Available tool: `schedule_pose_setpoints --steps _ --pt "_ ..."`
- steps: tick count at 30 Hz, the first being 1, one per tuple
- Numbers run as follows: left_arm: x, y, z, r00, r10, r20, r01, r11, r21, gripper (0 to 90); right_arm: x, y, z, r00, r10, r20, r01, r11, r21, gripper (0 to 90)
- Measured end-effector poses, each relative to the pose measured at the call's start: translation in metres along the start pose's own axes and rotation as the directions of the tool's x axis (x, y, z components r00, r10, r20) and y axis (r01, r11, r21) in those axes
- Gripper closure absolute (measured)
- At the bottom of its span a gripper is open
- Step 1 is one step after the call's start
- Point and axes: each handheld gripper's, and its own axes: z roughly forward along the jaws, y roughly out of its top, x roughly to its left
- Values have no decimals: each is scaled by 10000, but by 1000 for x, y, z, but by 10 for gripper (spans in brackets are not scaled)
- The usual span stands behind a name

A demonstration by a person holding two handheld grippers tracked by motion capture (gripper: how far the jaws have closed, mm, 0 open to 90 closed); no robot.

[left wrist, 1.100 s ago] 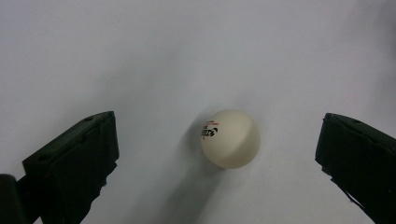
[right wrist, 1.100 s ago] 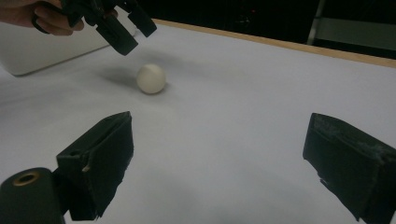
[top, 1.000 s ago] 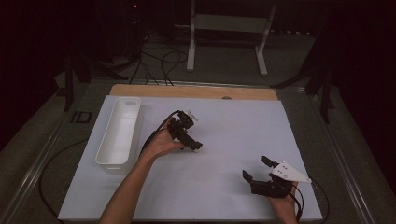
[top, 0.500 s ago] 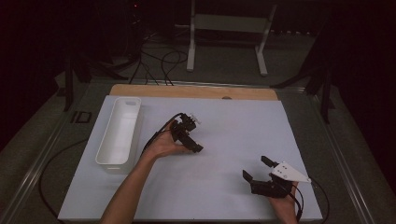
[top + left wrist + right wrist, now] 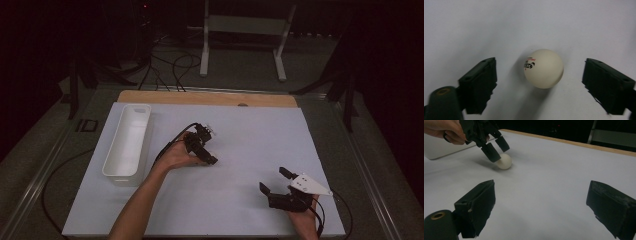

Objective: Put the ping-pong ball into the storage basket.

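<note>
My left gripper (image 5: 540, 82) has just been closing around the ball (image 5: 544, 68), which sits on the desk (image 5: 474, 30) between its jaws, untouched. Grip and lift remain. My right gripper (image 5: 541, 207) waits, jaws apart.

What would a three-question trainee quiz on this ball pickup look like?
1. True or false: the left gripper already squeezes the ball.
2. What lies left of the left hand in the high view: A a white tray, B a red cup, C a book?
3. How do the right gripper jaws stand?

Key
1. False: the jaws have just been closing, with the ball between them, untouched.
2. A, the white tray.
3. Wide apart, nothing between them.
</note>
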Motion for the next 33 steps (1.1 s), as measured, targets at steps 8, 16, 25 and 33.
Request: schedule_pose_setpoints --steps 8,16,25,33 --pt "0 0 5 9997 88 237 -95 9996 254 279 -1 0 0 10000 -11 8 11 10000 -14 80" --pt "0 0 7 9994 75 326 -87 9993 352 417 -1 0 -1 10000 3 25 -3 10000 -24 80" --pt "0 0 10 9994 93 318 -105 9992 389 510 0 0 0 10000 -4 -9 4 10000 -17 80" --pt "0 0 9 9999 40 136 -46 9990 441 512 1 0 0 10000 4 -61 -4 10000 -31 80"
